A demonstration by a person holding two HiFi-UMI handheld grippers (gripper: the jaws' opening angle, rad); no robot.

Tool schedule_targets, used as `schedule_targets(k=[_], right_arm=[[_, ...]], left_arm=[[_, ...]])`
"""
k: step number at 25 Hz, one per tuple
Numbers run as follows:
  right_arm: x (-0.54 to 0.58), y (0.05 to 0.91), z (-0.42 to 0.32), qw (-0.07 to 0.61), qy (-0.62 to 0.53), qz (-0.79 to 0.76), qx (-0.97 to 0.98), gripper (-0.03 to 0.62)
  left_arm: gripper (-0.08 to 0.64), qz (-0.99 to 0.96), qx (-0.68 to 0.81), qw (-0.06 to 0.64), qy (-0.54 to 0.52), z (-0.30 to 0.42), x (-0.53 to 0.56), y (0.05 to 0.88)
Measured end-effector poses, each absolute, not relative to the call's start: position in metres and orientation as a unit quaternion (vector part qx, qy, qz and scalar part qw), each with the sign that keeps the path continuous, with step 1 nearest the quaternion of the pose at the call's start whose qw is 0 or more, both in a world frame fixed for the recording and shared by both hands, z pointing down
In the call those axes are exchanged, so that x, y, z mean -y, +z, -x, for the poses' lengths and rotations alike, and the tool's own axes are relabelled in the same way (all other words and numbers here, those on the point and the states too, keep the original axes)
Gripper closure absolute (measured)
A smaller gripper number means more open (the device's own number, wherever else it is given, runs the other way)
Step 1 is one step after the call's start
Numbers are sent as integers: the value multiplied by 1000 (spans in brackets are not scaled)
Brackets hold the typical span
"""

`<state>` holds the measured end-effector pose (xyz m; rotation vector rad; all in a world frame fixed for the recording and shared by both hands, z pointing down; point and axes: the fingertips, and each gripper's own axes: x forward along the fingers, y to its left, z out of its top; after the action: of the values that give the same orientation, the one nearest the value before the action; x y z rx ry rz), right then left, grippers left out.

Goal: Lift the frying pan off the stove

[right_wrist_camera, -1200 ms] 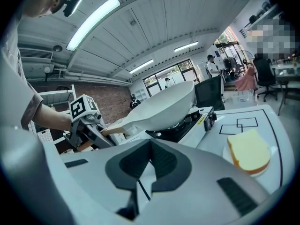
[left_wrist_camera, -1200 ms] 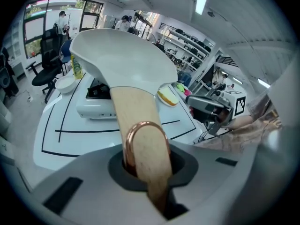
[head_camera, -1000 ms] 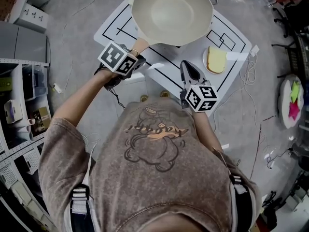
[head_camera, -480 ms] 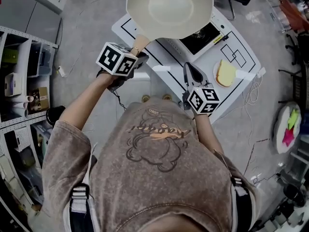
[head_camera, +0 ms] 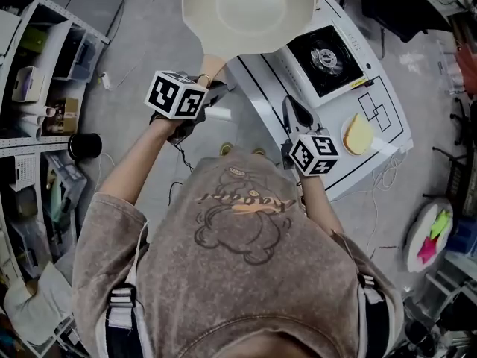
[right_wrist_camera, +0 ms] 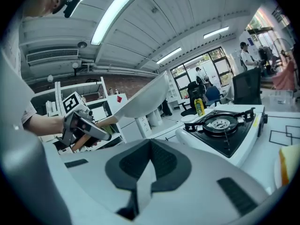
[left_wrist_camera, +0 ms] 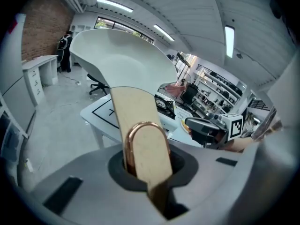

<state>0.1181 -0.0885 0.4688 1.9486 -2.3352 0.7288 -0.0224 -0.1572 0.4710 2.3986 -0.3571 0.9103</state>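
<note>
The cream frying pan (head_camera: pixel 250 10) hangs in the air over the floor, left of the white table (head_camera: pixel 272 104) and clear of the black stove (head_camera: pixel 326 58). My left gripper (head_camera: pixel 212 88) is shut on its wooden handle (head_camera: pixel 212 69). In the left gripper view the handle (left_wrist_camera: pixel 140 130) runs out from between the jaws up to the pan bowl (left_wrist_camera: pixel 122 55). My right gripper (head_camera: pixel 292 112) hovers over the table's near edge, shut and empty. In the right gripper view the stove (right_wrist_camera: pixel 225 125) stands bare at the right, with the raised pan (right_wrist_camera: pixel 145 100) to its left.
A plate with a yellow slice (head_camera: pixel 358 134) lies on the table right of the stove. Storage shelves (head_camera: pixel 37 73) line the left side, with a black cup (head_camera: pixel 83 146) on the floor beside them. A yellow bottle (right_wrist_camera: pixel 200 108) stands behind the stove.
The pan has swung left, away from the table and out over the floor, still held by my left gripper. The bare stove has come into view. My right gripper has hardly moved.
</note>
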Motion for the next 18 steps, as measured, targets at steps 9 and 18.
schedule_targets(k=[9,18], right_arm=[[106,472,-80,27,233,-572,786,597],[122,474,-41,40,227,-523,821,597]], left_arm=[[515,-867,241,334,280,84,163,482],[515,-833,308,376,265,133,149,509]])
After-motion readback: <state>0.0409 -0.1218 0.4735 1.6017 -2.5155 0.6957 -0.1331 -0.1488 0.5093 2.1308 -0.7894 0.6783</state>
